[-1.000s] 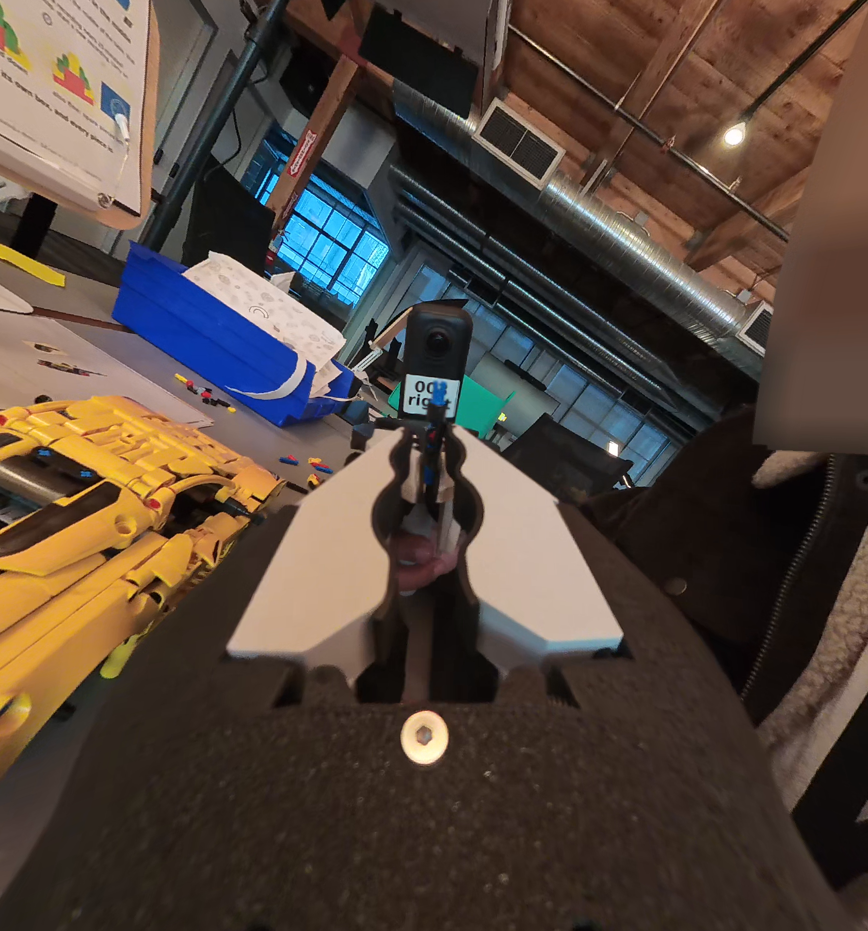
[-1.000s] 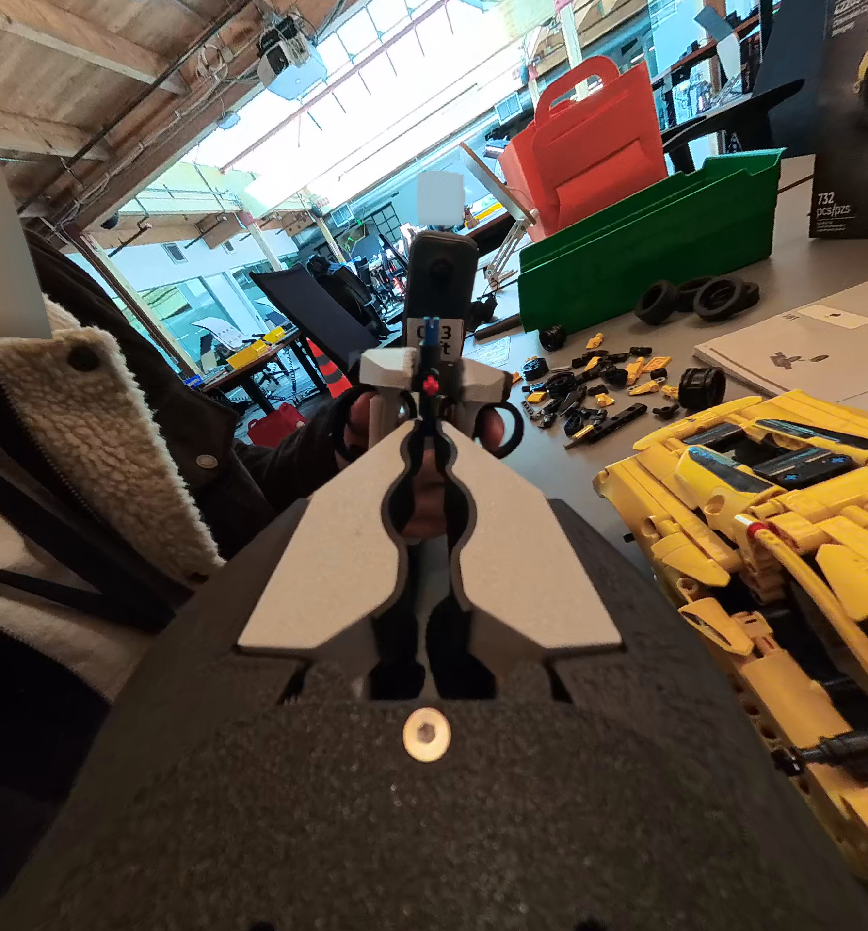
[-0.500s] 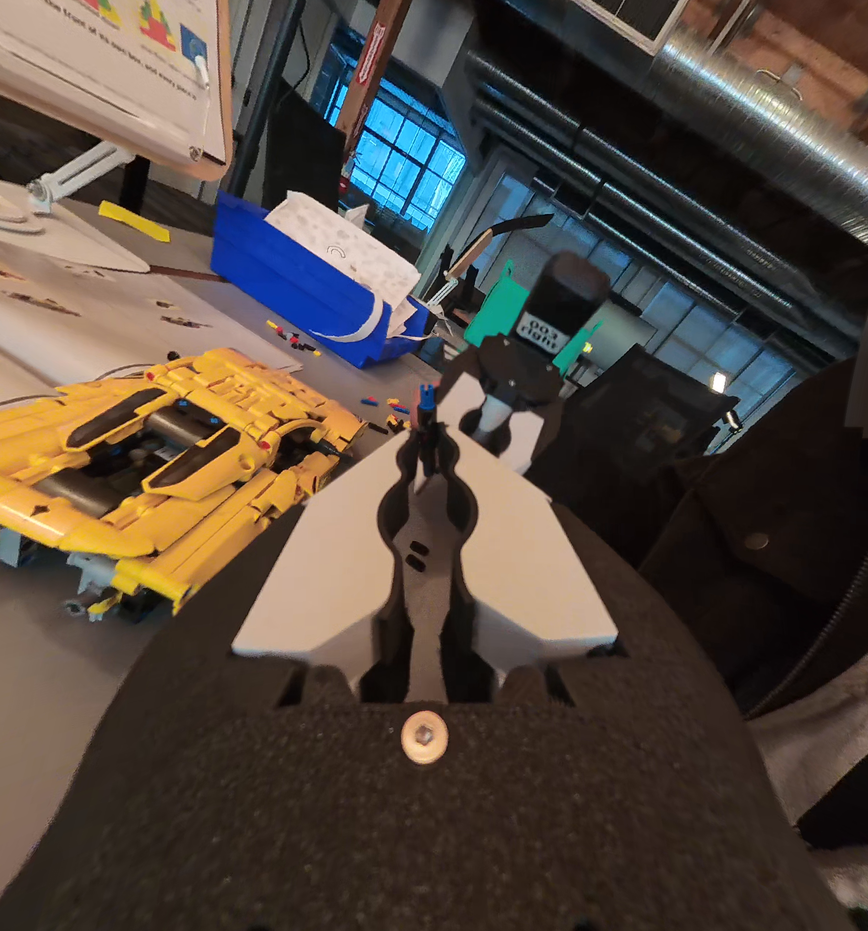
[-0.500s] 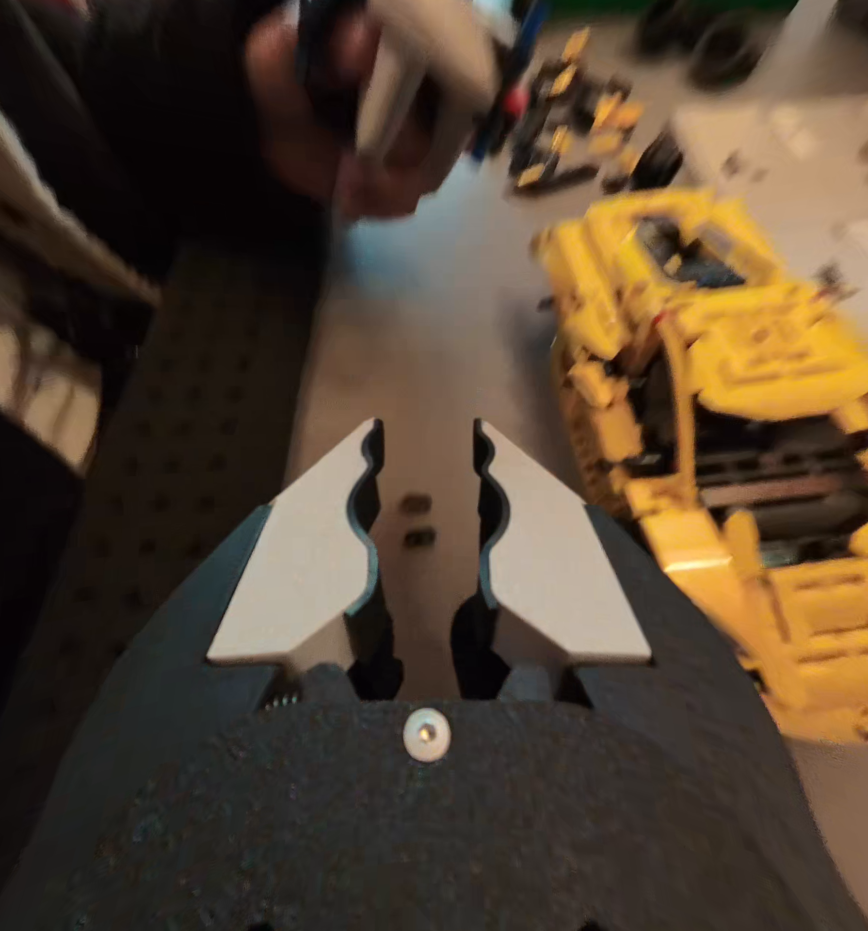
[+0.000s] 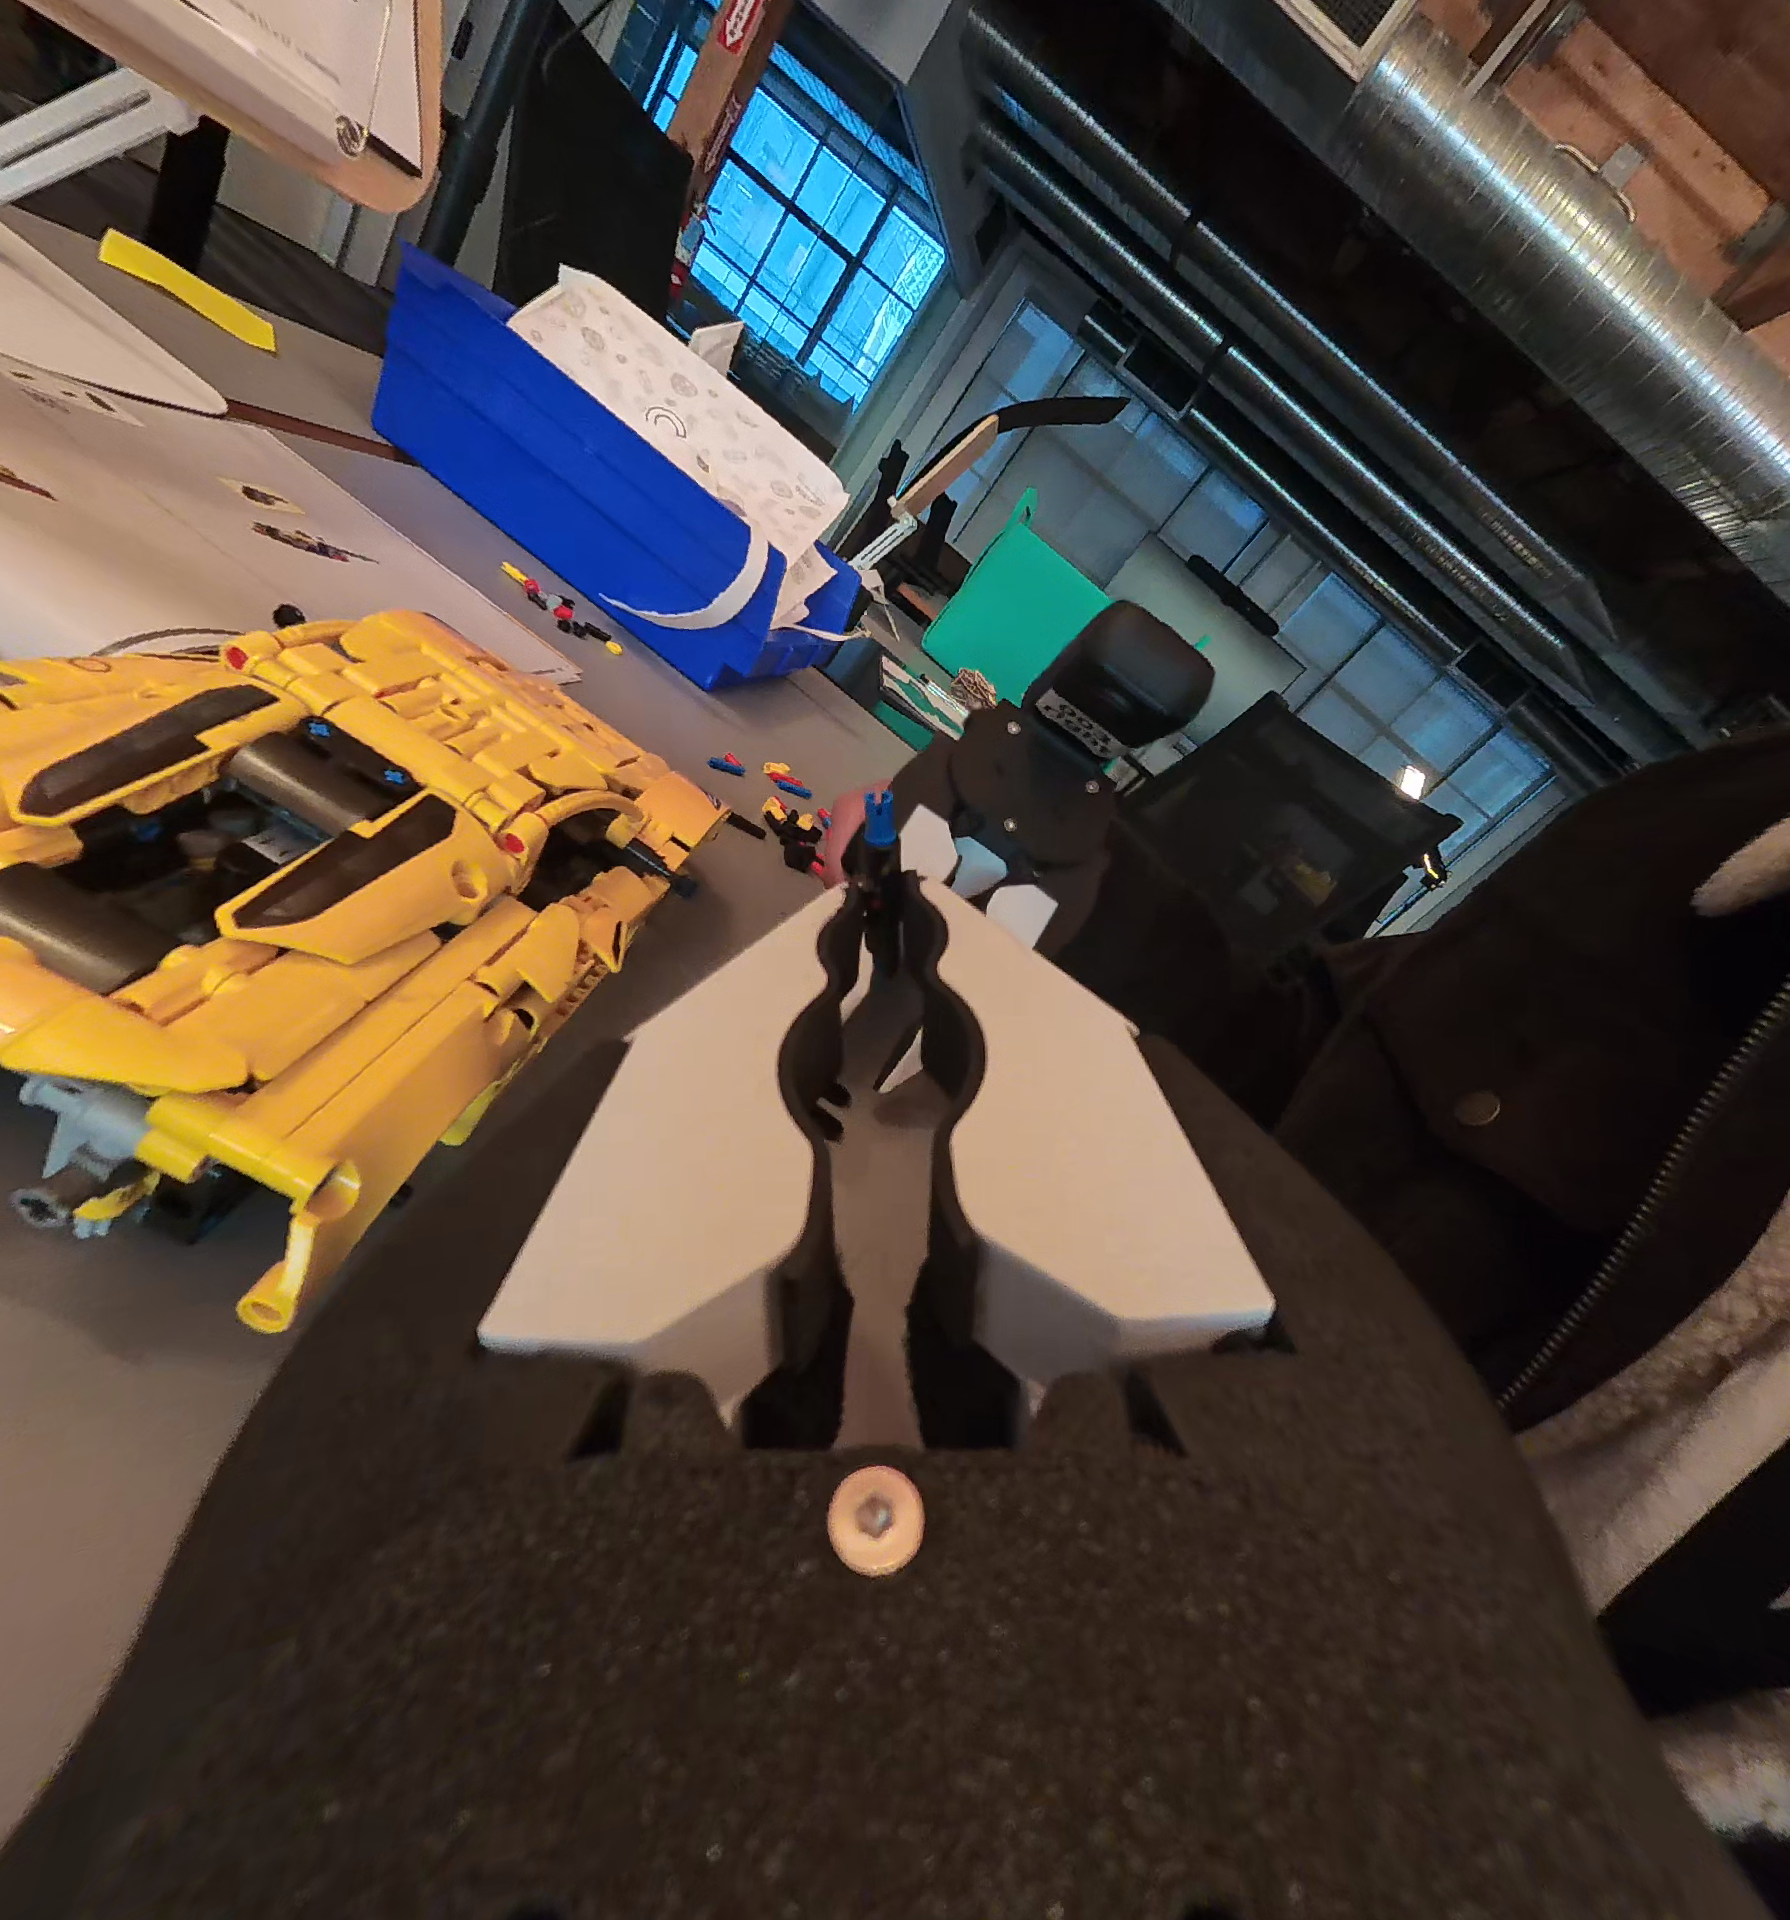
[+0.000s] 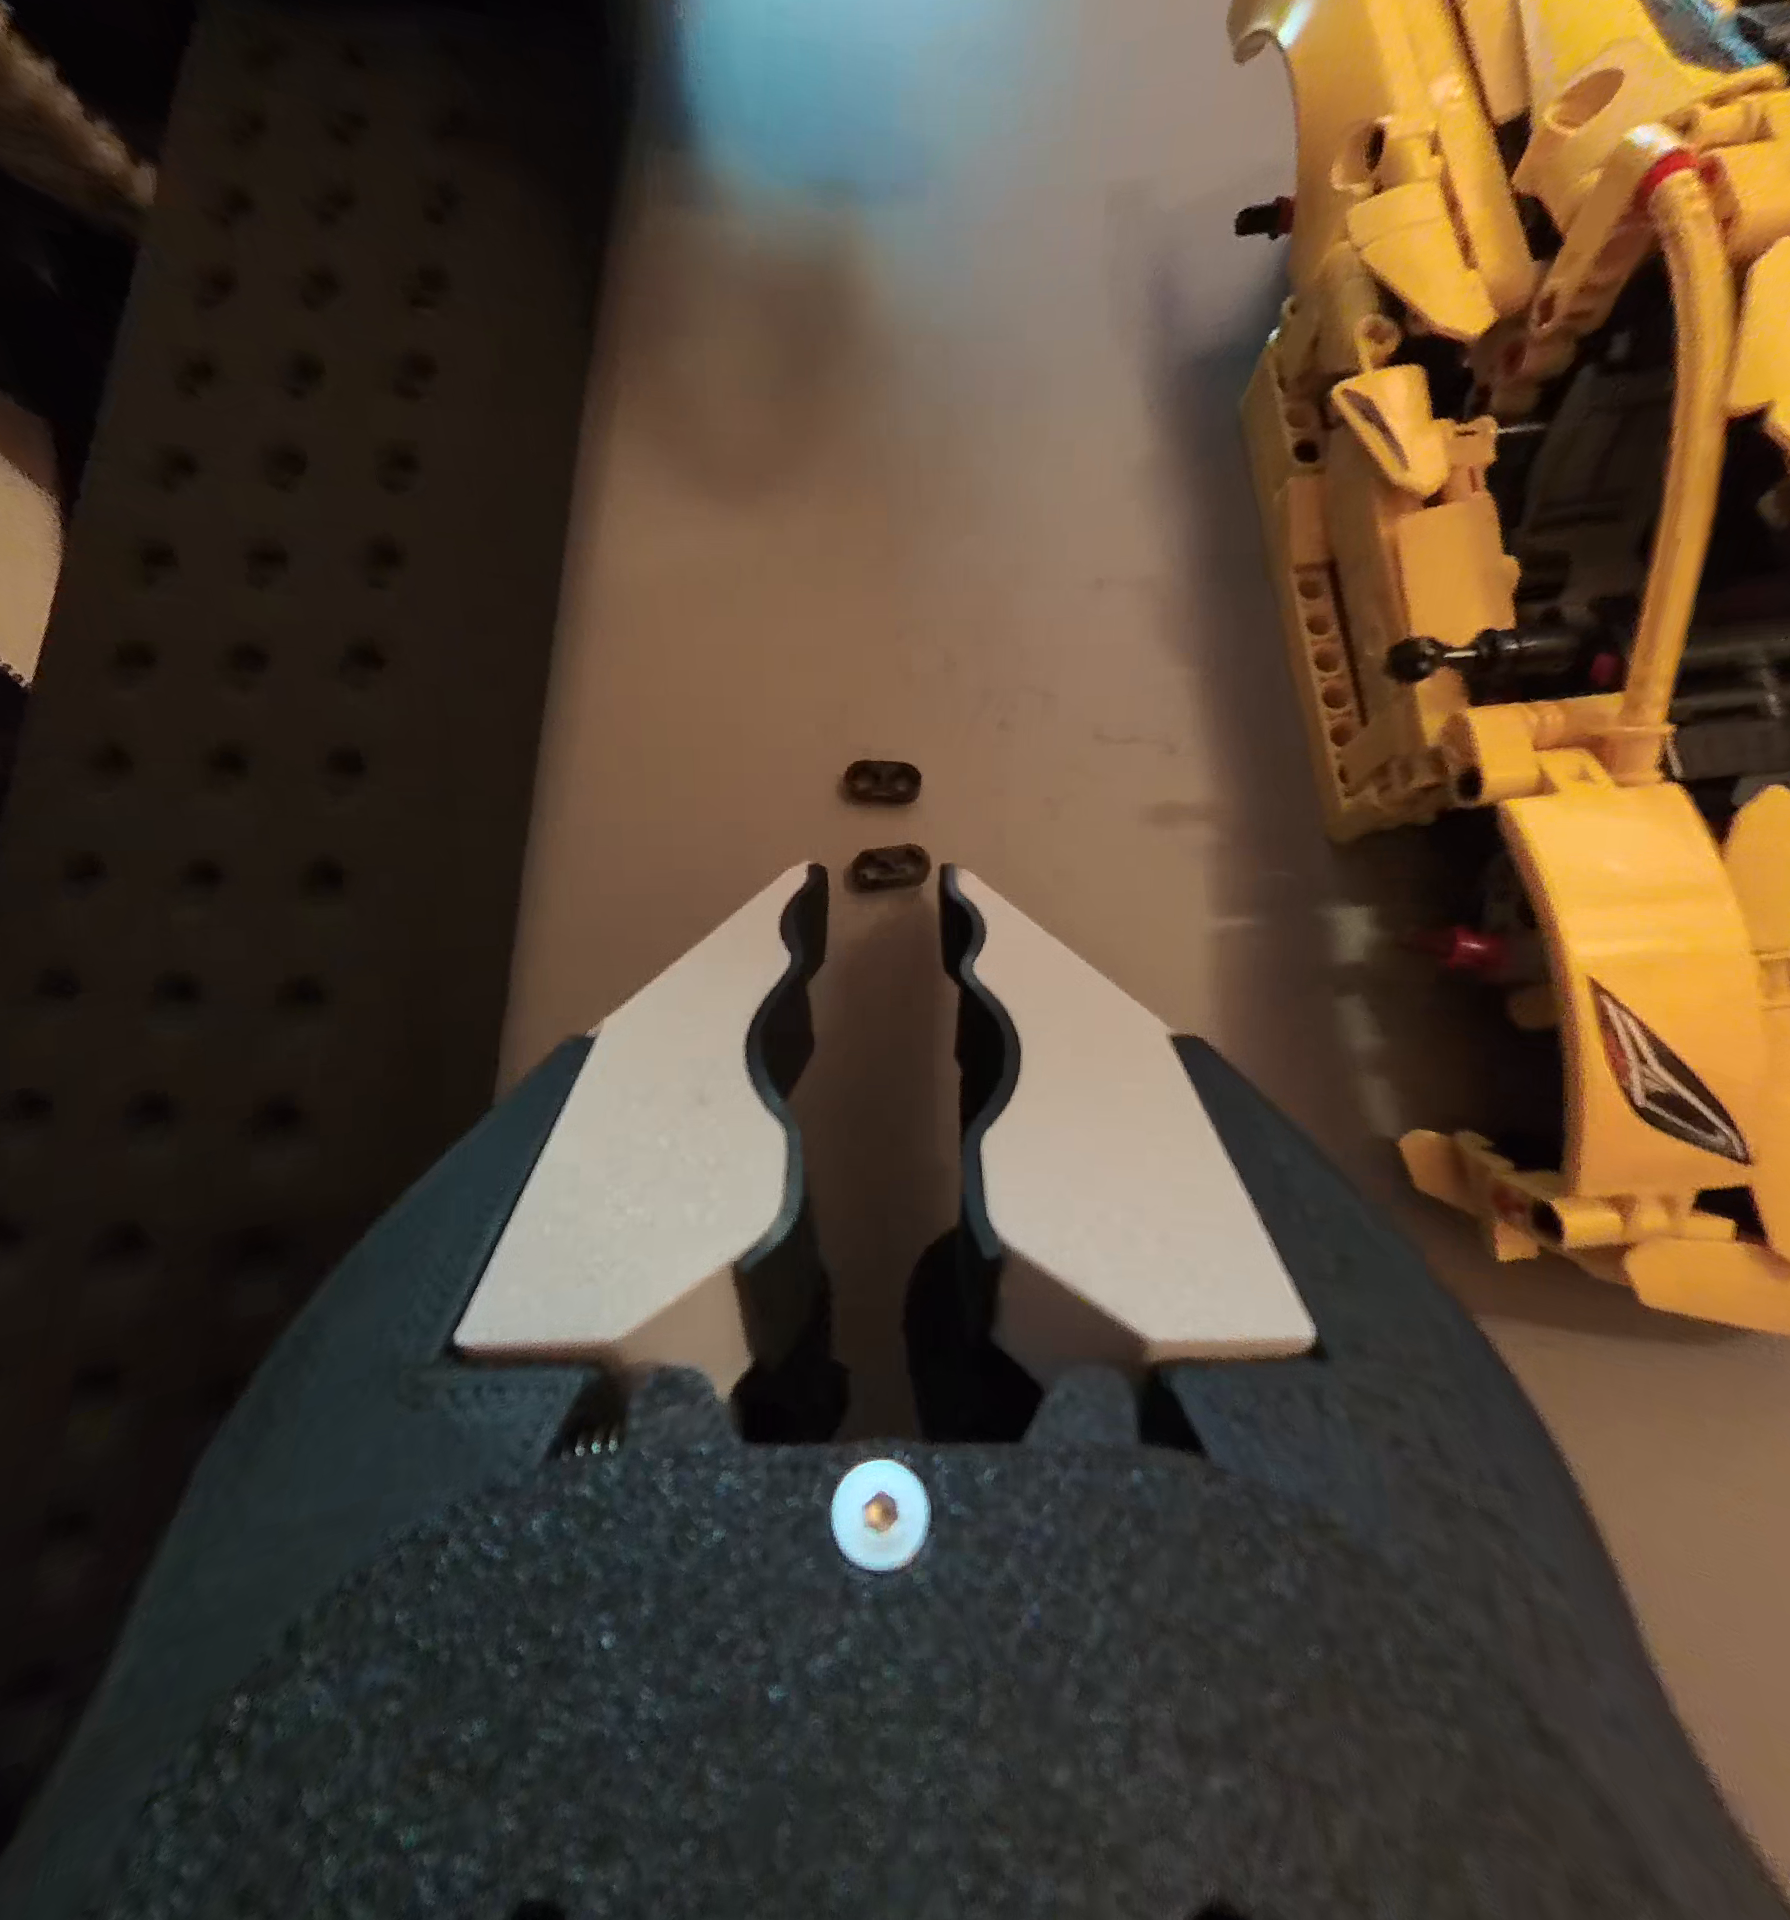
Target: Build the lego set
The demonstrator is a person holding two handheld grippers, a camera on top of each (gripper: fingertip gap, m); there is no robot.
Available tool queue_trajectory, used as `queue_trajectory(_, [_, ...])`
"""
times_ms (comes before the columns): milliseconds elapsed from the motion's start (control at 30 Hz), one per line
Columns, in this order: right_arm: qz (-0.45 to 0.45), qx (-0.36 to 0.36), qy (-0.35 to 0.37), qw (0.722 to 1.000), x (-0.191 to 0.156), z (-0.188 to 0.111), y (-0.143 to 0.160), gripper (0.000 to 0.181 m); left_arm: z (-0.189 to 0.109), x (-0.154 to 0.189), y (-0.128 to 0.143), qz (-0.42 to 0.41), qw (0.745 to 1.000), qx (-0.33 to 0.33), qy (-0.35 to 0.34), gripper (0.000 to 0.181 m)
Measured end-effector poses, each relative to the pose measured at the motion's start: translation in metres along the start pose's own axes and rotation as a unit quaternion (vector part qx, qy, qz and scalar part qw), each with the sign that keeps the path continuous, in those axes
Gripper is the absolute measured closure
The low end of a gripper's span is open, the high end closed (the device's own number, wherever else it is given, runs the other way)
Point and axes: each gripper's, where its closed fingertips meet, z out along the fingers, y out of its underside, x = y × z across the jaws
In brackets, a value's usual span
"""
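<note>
Grey table [image 6: 870, 520]: right tool [image 6: 878, 883] open above 2 black links [image 6: 886, 823].

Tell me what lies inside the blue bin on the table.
The blue bin holds crumpled white printed paper that rises above its rim, with a strip hanging over the front wall. Anything beneath the paper is covered, so I cannot tell.

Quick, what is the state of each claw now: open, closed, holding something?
Left claw: closed on a small black piece with a blue pin.
Right claw: open, empty, above two small black links on the table.
</note>
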Motion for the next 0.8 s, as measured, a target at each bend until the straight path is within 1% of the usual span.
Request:
queue_trajectory(67, [-0.002,-0.019,-0.003,1.000,-0.003,0.005,0.004,0.163,0.000,0.000,0.001,0.001,1.000,-0.002,-0.001,0.175])
queue_trajectory(133, [0.000,-0.012,-0.007,1.000,-0.004,0.007,0.001,0.162,0.000,0.000,0.000,0.001,1.000,0.000,0.000,0.175])
queue_trajectory(333, [-0.019,-0.018,0.015,1.000,-0.001,0.011,-0.002,0.159,0.001,-0.001,0.002,-0.001,1.000,-0.003,-0.001,0.175])
queue_trajectory(367, [-0.016,-0.025,0.021,0.999,0.000,0.010,0.000,0.160,0.001,-0.001,0.002,-0.001,1.000,-0.003,-0.001,0.175])
queue_trajectory(400, [-0.006,-0.039,0.019,0.999,-0.001,0.008,0.003,0.167,0.001,-0.001,0.001,-0.001,1.000,-0.003,-0.002,0.175])
queue_trajectory(467, [0.011,-0.049,-0.001,0.999,-0.009,0.005,0.006,0.172,0.000,-0.002,0.001,-0.001,1.000,-0.002,-0.003,0.175])
queue_trajectory(533, [0.026,-0.044,-0.005,0.999,-0.010,0.005,0.006,0.165,0.001,-0.002,0.001,-0.002,1.000,-0.003,-0.003,0.175])
queue_trajectory(600, [0.016,-0.040,0.001,0.999,-0.010,0.009,0.002,0.160,0.002,-0.002,0.002,-0.001,1.000,-0.005,-0.003,0.175])
queue_trajectory(800, [-0.008,-0.031,0.023,0.999,-0.005,0.016,-0.007,0.159,0.003,-0.002,0.004,0.002,1.000,-0.010,-0.004,0.175])
